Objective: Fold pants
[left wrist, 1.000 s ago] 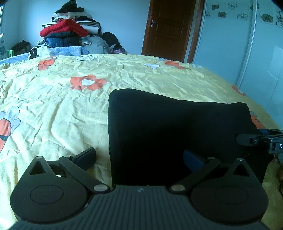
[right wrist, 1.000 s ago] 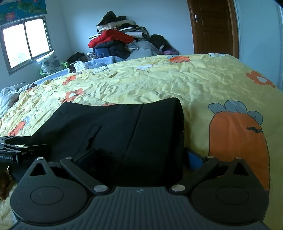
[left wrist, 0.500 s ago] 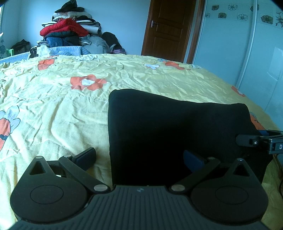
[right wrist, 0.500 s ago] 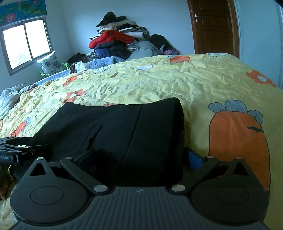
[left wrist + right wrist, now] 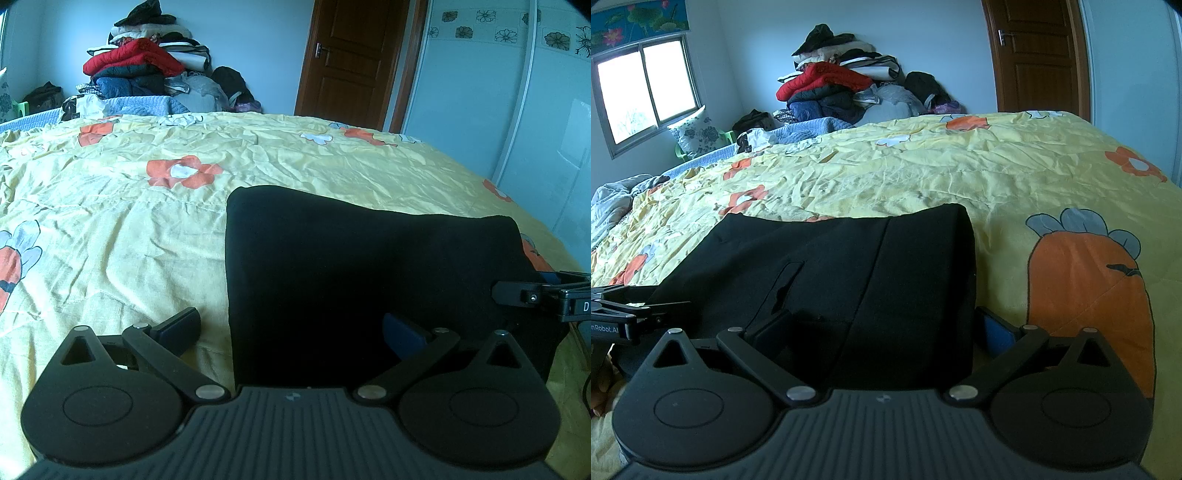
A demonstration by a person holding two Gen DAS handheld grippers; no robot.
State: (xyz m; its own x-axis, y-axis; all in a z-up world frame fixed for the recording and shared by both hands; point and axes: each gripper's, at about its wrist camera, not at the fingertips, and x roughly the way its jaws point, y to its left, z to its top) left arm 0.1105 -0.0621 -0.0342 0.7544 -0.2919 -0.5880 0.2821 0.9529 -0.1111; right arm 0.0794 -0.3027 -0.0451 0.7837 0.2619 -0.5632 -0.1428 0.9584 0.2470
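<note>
Nothing moved: matte black pants point(image 5: 354, 280) lie rectangular.

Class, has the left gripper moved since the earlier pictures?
No. In its own view the left gripper sits the same against the pants and orange flower.

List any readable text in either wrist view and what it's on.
"D": white letter on the right gripper body, cut off by the edge of the left wrist view.
"nRobot.AI": white print on the left gripper body, start cut off by the edge of the right wrist view; last letters blurry.
Small pale logo mark on each camera-side gripper housing: not readable as text.
Pants, bedsheet: no text.
</note>
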